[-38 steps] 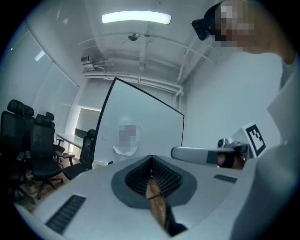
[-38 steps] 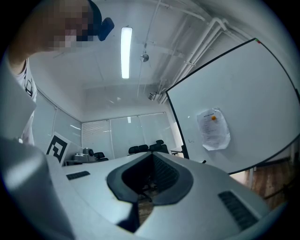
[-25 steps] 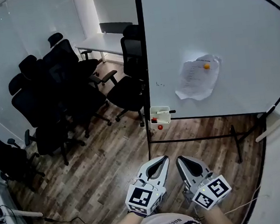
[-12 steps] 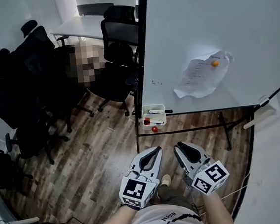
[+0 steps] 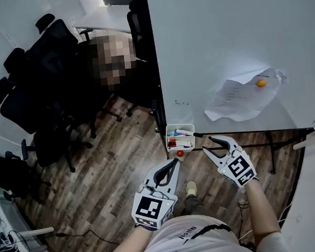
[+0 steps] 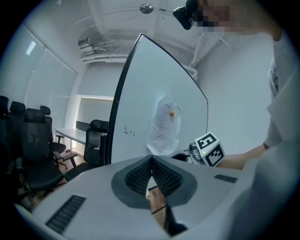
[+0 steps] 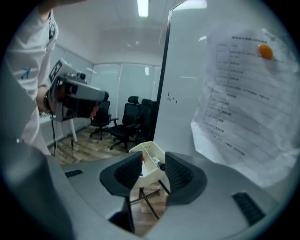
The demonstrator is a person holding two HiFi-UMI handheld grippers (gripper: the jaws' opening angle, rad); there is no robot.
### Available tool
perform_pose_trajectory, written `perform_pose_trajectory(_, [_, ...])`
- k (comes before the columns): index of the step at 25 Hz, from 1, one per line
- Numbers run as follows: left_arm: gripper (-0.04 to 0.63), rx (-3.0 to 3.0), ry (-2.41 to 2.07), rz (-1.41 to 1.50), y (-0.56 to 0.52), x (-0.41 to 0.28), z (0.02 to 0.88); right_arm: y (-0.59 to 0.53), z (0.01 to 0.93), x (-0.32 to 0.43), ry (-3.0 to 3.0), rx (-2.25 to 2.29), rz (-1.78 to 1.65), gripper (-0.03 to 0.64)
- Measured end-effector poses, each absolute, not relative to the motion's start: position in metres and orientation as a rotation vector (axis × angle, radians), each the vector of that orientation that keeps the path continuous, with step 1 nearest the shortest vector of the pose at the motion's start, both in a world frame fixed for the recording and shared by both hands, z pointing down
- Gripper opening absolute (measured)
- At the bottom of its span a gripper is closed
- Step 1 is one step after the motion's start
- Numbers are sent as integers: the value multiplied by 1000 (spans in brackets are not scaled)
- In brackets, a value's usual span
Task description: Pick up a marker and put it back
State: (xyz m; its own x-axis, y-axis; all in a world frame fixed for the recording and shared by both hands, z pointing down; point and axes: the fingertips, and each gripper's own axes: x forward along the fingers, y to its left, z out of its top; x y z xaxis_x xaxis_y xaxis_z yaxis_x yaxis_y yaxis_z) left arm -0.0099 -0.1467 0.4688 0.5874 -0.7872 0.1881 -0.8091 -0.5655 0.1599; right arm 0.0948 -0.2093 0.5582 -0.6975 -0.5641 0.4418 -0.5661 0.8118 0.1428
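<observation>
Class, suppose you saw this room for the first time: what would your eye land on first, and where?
The big whiteboard fills the upper right, with a crumpled paper sheet under an orange magnet. At its lower left corner hangs a white marker tray, and the right claw, its jaws having just opened, empty, points towards it.

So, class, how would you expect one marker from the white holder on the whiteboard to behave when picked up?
The markers look like slim, rigid sticks, so one probably stays stiff and feels light. A round barrel would likely roll if set down flat. They lie crowded in the white holder, so neighbours may shift when one is pulled.
</observation>
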Motion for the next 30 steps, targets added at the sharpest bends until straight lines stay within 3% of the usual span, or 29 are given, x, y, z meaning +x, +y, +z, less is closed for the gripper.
perform_pose_trajectory(15, [11,2414,-1533,180,-204,-6,486,-259,640,73,-2296,565,-97,140])
perform_pose_trajectory(18, [11,2404,-1542,173,-207,-15,485,-264,641,71,-2273,572,-115,86])
perform_pose_trajectory(30, [11,2410,-1471,99,-212,-31,487,-257,609,75,-2319,668,49,80])
